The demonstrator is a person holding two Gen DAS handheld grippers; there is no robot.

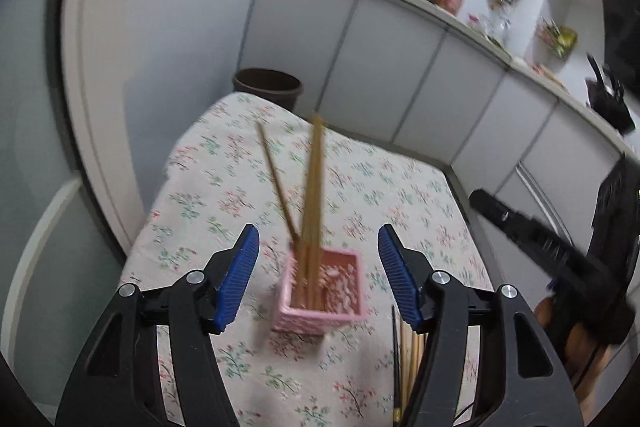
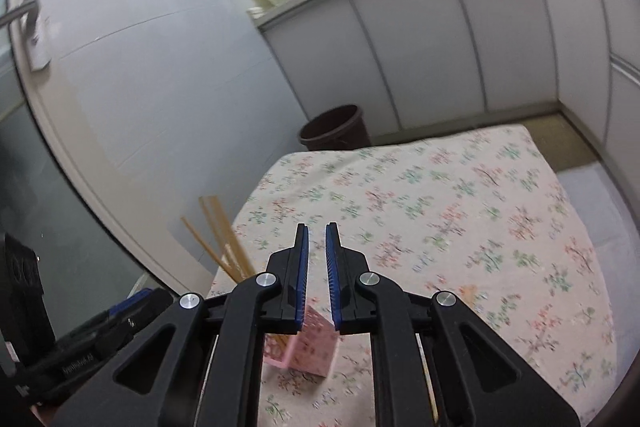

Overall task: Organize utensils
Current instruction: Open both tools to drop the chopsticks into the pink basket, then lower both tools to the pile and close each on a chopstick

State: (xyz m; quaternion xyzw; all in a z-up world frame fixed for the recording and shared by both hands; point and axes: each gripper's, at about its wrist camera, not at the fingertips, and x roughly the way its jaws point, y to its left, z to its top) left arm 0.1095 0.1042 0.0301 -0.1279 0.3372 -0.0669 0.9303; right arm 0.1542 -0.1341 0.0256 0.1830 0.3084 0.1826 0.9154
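The left hand-held gripper (image 1: 318, 249) hangs above the counter (image 1: 224, 155), which is covered by a floral tablecloth, with its blue ribbed pads (image 1: 240, 279) spread wide and nothing between them. Directly ahead, between and below the two pads, stands a pink square holder (image 1: 320, 311) on the cloth. Several wooden chopsticks (image 1: 310, 195) stand in it: a tight bundle that rises nearly upright and one stick that leans off to the left. They are blurred, so their count cannot be told. A further bunch of loose chopsticks (image 1: 408, 351) lies on the cloth just beside the holder, partly hidden behind the right finger of this gripper; one of them looks dark.

The right hand-held gripper (image 2: 316, 247) has its pads (image 2: 302, 279) drawn close together, a narrow slit left between them, and grips nothing. It hovers over the near left part of the counter, and the pink holder shows below and behind its fingers, with the chopsticks sticking up to the left of them. In the left wrist view this gripper appears at the right edge, dark and blurred.

Beyond the far end of the counter a dark brown bin (image 1: 268, 85) stands on the floor against grey cabinet fronts (image 1: 420, 83).
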